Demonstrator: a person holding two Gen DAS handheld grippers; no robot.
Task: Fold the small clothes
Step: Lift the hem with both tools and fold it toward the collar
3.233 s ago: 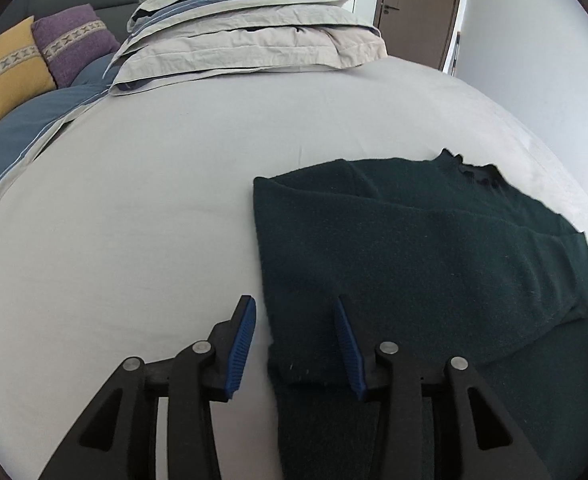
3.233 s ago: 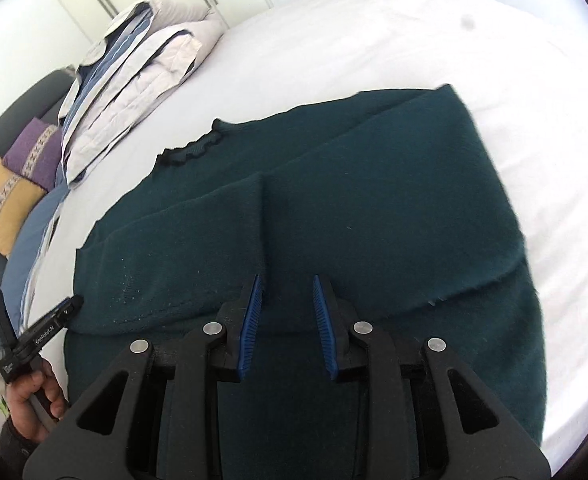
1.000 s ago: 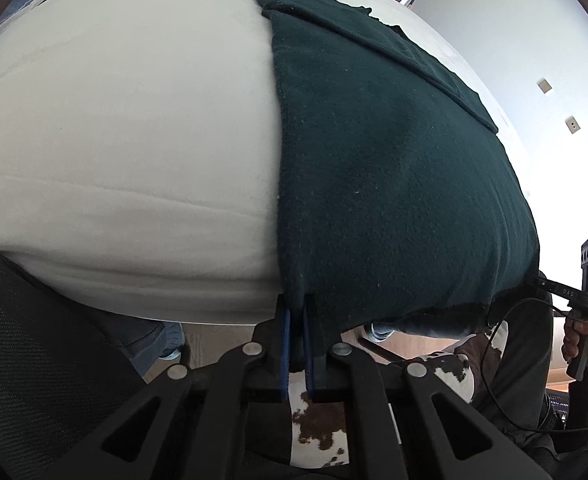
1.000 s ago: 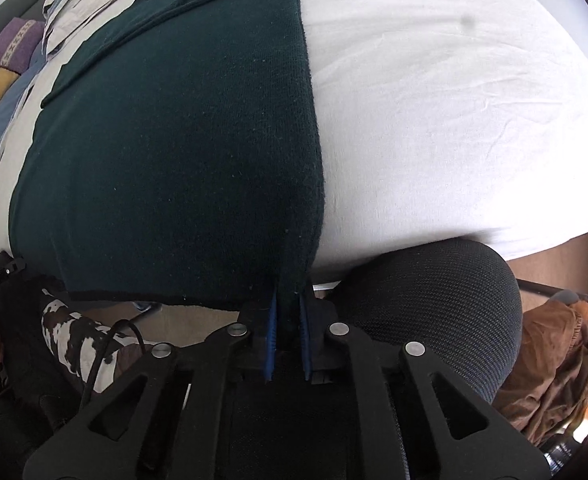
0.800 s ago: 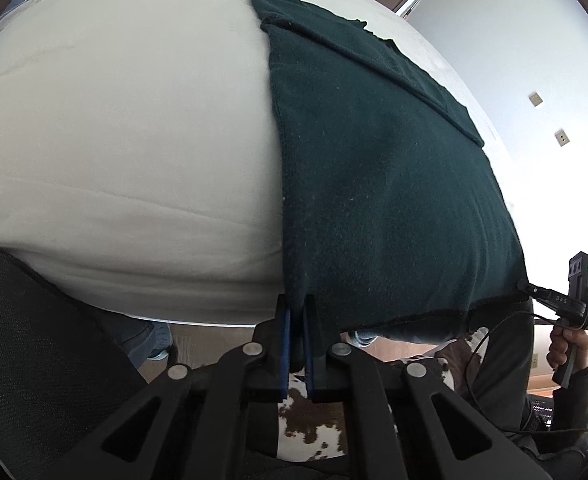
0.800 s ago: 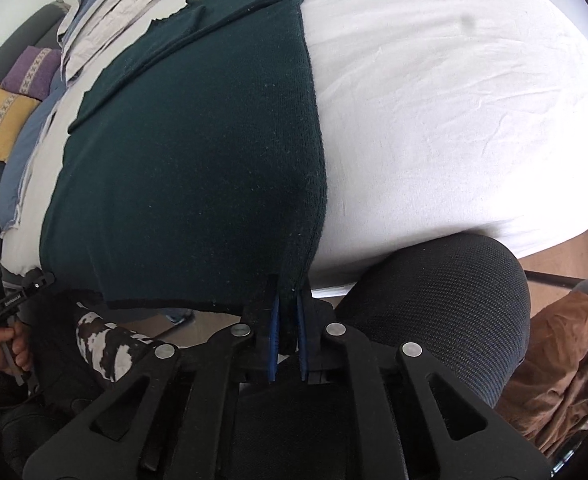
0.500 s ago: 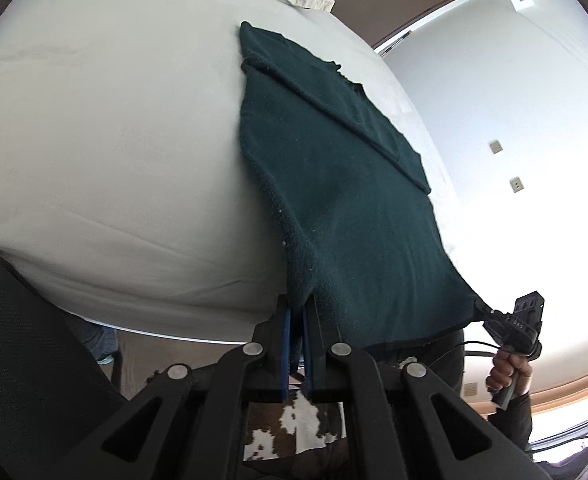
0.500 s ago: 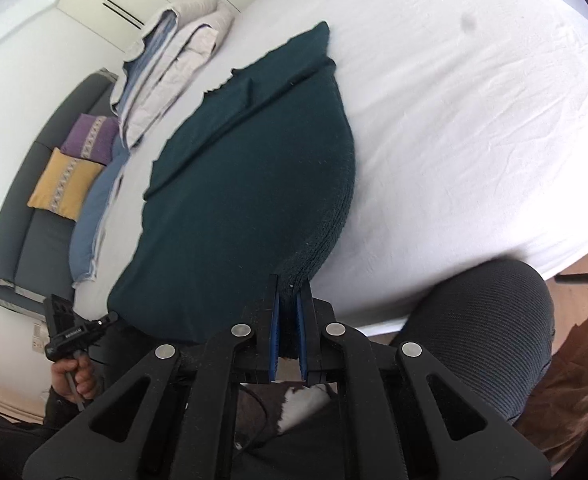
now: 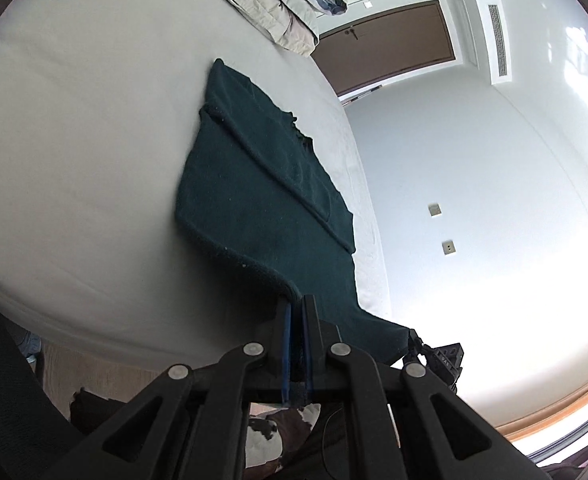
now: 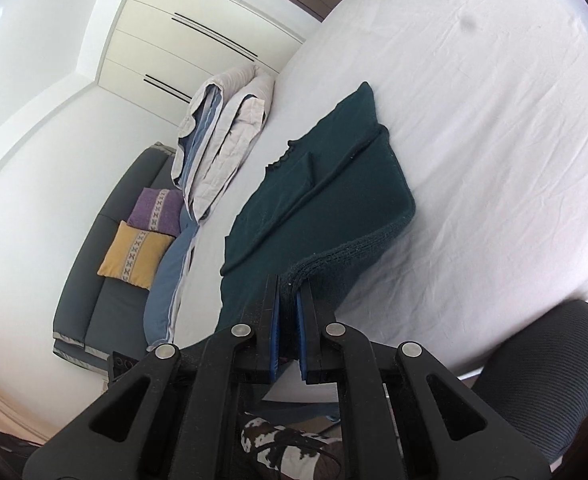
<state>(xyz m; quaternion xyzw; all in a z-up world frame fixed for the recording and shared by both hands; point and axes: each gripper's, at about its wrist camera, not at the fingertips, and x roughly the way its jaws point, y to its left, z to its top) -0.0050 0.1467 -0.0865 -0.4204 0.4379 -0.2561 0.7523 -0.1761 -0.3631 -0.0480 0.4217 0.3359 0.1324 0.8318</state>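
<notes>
I'm looking across a bed with a white sheet [image 10: 493, 120], with a stack of folded grey and blue bedding [image 10: 222, 128] at its far edge and a dark sofa [image 10: 94, 280] beyond carrying 2 cushions, a purple one [image 10: 156, 210] and a yellow one [image 10: 134, 254]. A brown door [image 9: 389, 36] stands past the far corner of the bed. The dark green sweater [image 9: 262, 184] lies on the sheet with its collar end toward the bedding, and its near hem is lifted off the mattress at the bed's near edge. My left gripper [image 9: 297, 320] is clamped tight on 1 hem corner, blue pads pressed together on the knit. My right gripper [image 10: 288, 300] pinches the other hem corner, and the fabric curls up from the sheet into its fingers.
</notes>
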